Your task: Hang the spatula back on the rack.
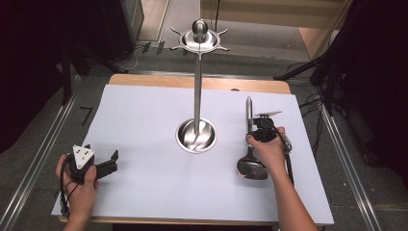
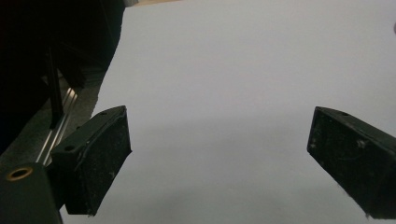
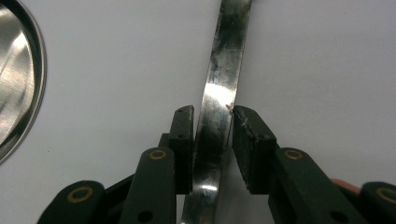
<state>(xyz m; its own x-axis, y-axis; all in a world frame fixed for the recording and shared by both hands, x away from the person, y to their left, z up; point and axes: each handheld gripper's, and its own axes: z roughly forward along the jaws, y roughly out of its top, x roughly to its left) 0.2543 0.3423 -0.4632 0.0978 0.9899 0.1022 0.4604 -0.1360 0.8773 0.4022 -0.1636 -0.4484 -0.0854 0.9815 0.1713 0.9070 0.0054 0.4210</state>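
Two grippers point(image 2: 219, 154) point(image 3: 212, 140): left over bare sheet point(image 1: 144, 120), right astride ladle handle point(image 3: 224, 70).

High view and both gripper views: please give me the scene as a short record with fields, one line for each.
surface: white sheet on a table
stand: metal pole stand, upright, round base at centre of the sheet
ladle: metal ladle lying flat, right of the stand, bowl toward the person
right hand-held gripper: jaws on both sides of the ladle handle
left hand-held gripper: open, nothing between its jaws, over the sheet

Silver ladle point(image 1: 251, 149) and stand point(image 1: 197, 86) (mirror-bright); white sheet point(image 1: 144, 125); black tool point(image 1: 263, 126).
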